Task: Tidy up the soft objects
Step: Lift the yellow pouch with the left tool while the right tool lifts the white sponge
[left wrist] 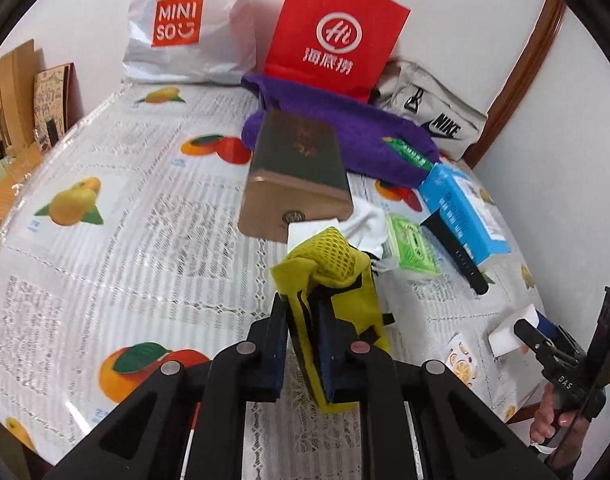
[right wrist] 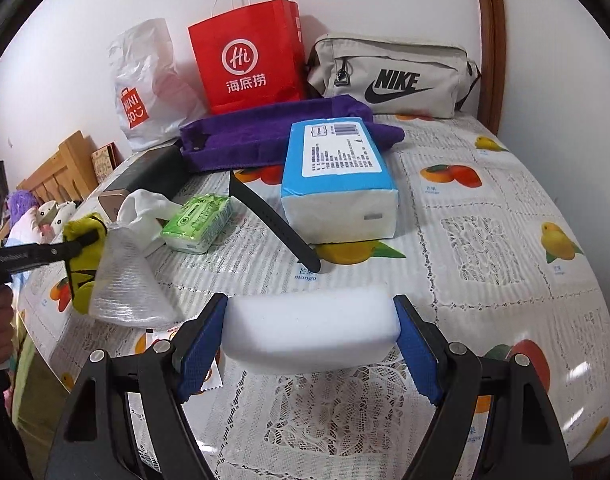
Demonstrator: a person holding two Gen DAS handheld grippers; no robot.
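Two grips holding: left gripper (left wrist: 301, 344) fingers pinching yellow mesh pouch (left wrist: 329, 280), hanging lengthwise; right gripper (right wrist: 311, 344) fingers spanning white foam block (right wrist: 311, 334) crosswise, above worktop (right wrist: 505, 240).

A yellow mesh pouch (left wrist: 329, 276) with black straps hangs upright, lifted off the table near the middle. A white foam block (right wrist: 311, 326) is held level at the near edge. A purple towel (left wrist: 345, 136) lies rumpled at the far side, and a white cloth (left wrist: 365, 224), perhaps a sock, lies crumpled before it.
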